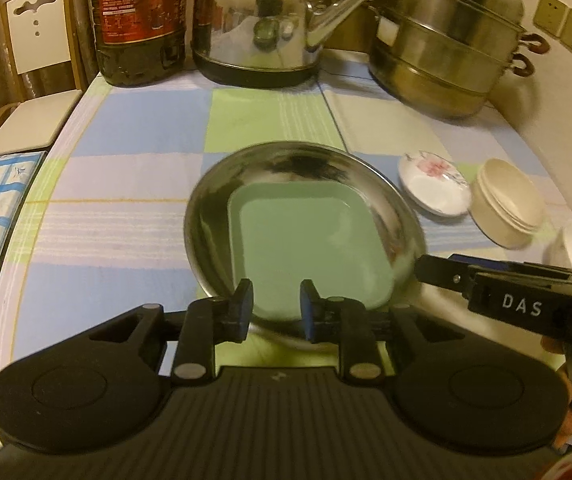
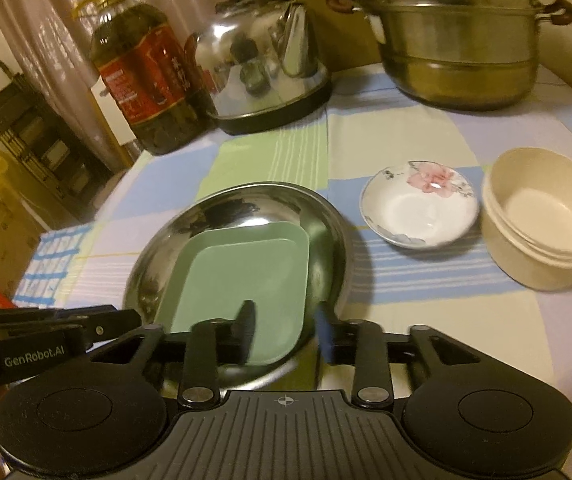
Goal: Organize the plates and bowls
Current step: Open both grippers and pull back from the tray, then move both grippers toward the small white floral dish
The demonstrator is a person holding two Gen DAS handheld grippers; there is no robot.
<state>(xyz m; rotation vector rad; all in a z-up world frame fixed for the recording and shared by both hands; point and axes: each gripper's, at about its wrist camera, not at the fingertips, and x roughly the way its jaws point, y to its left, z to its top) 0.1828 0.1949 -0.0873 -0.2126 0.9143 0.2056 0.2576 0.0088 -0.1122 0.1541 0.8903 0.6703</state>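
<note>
Only left view shows white chair [image 1: 37, 28] (bkgd).

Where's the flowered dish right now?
The flowered dish sits on the tablecloth in the right wrist view, between the steel plate and the beige bowl.

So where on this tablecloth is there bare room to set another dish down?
Bare cloth lies left of the round steel plate, toward the table's left edge, and between it and the steel kettle. Right is crowded: floral white saucer and cream bowl sit close together.
</note>
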